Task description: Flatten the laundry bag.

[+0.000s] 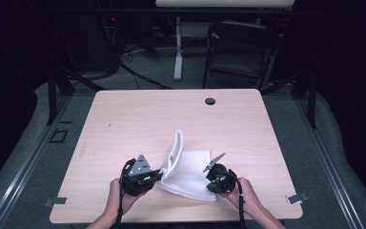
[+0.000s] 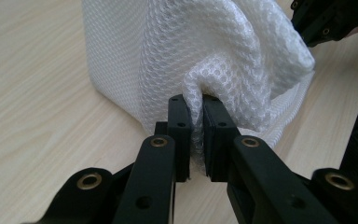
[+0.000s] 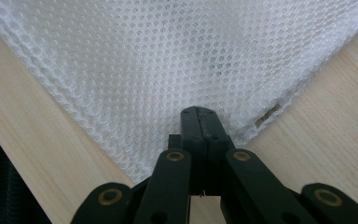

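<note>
The white mesh cloth (image 1: 187, 168) lies on the wooden table (image 1: 138, 114), toward six o'clock of the tabletop, near the person's edge. One cloth is there, and two grippers work it. The left gripper (image 1: 153, 177), at the cloth's nine o'clock side, has its jaws nearly together on a gathered fold of the mesh, which bulges up between the pads in the left gripper view (image 2: 195, 122); that side stands lifted in an upright flap. The right gripper (image 1: 212, 180), at about four o'clock of the cloth, has its jaws fully together at the near corner; in the right gripper view (image 3: 204, 122) the mesh edge seems to sit pinched under them, though the layer is too thin to be sure.

The cloth looks light, soft and limp: it will sag and fold wherever it is unsupported, and the open weave could snag. Edges and corners seem the best places to grip, as a hold mid-sheet only bunches it.
</note>
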